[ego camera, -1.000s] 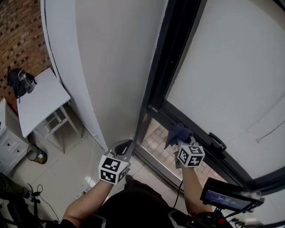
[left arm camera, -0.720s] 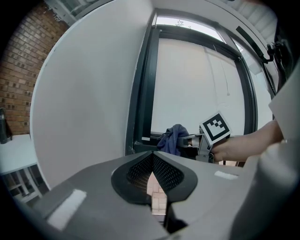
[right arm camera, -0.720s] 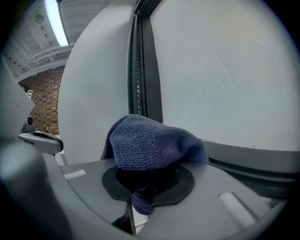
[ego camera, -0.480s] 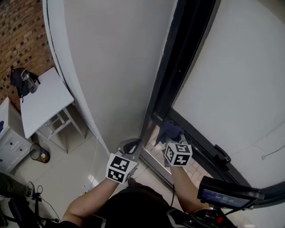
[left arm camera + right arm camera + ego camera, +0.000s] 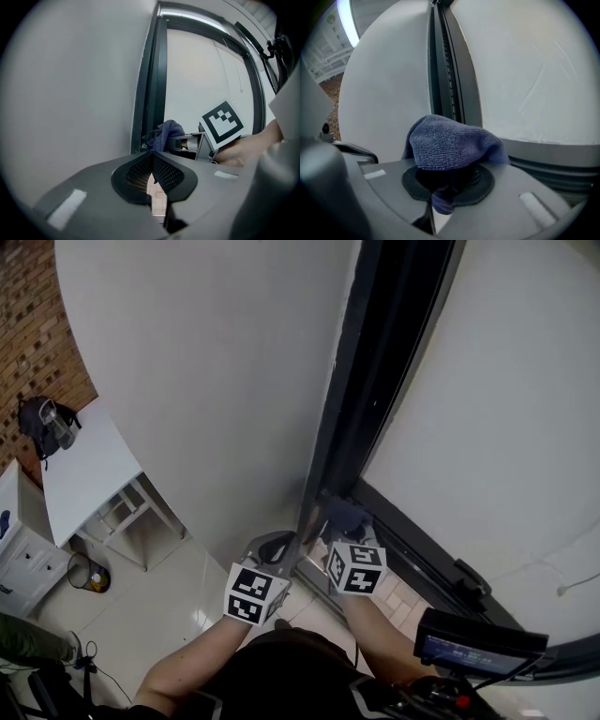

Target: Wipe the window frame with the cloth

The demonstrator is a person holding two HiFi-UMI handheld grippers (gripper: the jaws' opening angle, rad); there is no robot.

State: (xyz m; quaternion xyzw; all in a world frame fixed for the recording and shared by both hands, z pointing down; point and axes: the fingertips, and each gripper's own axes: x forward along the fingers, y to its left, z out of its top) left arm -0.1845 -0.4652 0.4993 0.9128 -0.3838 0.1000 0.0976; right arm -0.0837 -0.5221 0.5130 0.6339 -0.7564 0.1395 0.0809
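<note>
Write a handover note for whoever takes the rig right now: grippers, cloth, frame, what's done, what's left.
Left gripper: jaws together, empty, beside the white wall left of the frame.
Right gripper: shut on the blue cloth, at the bottom corner of the dark window frame, where upright meets bottom rail.
Done: cloth gripped and at the frame; no wiped stretch can be told apart.
Left: probably wipe along the upright and bottom rail. Whether the cloth touches the frame isn't certain.
</note>
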